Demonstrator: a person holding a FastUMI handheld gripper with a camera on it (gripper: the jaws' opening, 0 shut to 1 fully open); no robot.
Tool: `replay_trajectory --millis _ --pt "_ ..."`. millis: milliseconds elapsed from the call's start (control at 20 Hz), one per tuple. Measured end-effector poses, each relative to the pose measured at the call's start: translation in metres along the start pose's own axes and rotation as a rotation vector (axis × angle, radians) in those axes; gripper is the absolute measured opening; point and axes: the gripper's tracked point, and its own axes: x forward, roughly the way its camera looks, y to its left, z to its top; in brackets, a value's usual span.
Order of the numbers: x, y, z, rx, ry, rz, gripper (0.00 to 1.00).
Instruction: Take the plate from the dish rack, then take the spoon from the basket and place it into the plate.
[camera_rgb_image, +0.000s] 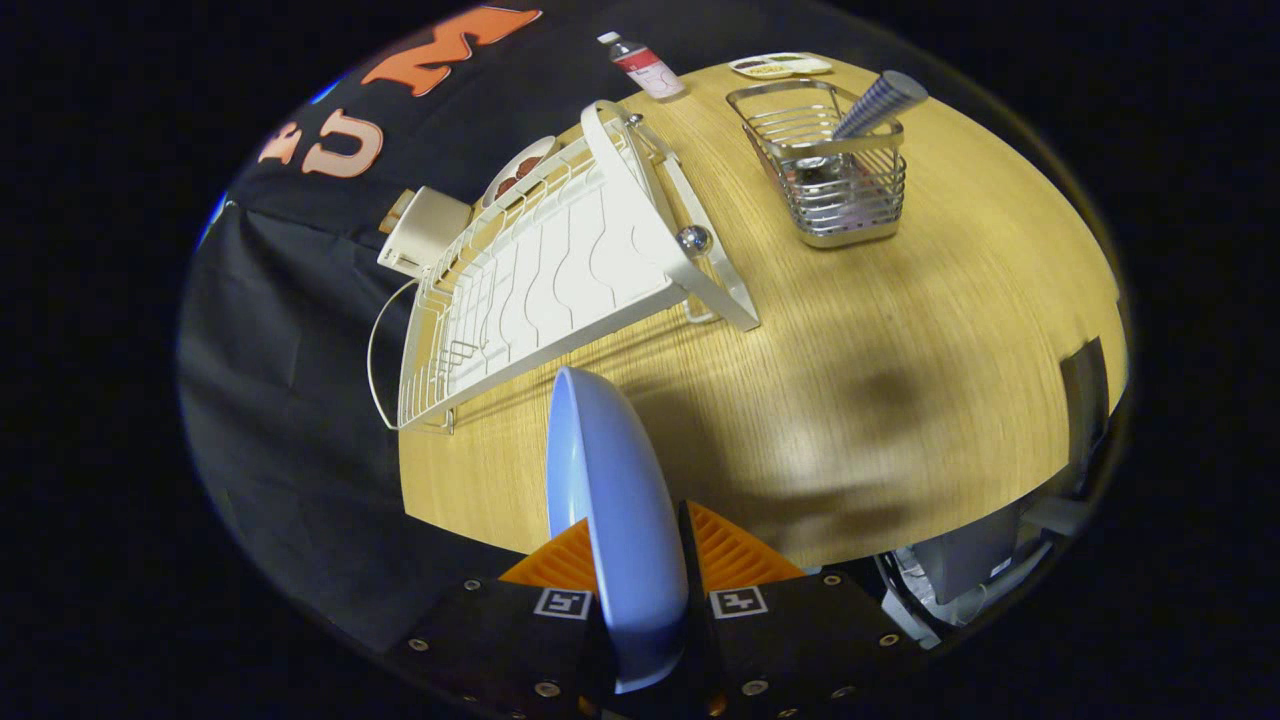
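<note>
Plate (610, 500) stood on edge between the gripper's (640, 560) fingers, both pressing its faces, over the table (900, 330). The dish rack (540, 280) lay just ahead; the spoon (880, 100) leaned in the basket (830, 170), well beyond.

The gripper (638, 560) clamps both fingers on a pale blue round plate (610, 500) held edge-on above the wooden table (900, 330), the white wire dish rack (540, 270) beyond it.

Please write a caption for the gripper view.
Gripper holds blue plate edgewise above wooden table, dish rack beyond.
</note>
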Motion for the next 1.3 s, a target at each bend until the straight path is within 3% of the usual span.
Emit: replay_trajectory --millis 200,350,550,650,750,950,1150,1300 --pt "0.015 0.002 0.005 0.029 -0.019 -0.006 0.31" --pt "0.024 -0.004 0.013 0.016 -0.026 -0.051 0.42" --pt "0.024 -0.025 0.031 -0.05 -0.094 -0.187 0.61" --pt "0.016 -0.034 0.035 -0.103 -0.103 -0.23 0.61" --pt "0.003 -0.034 0.042 -0.143 -0.128 -0.205 0.64" --pt "-0.033 -0.05 0.073 -0.218 -0.282 -0.23 0.69" --pt "-0.081 -0.06 0.123 -0.386 -0.535 -0.283 0.81" --pt "-0.106 -0.062 0.151 -0.492 -0.68 -0.322 0.83"
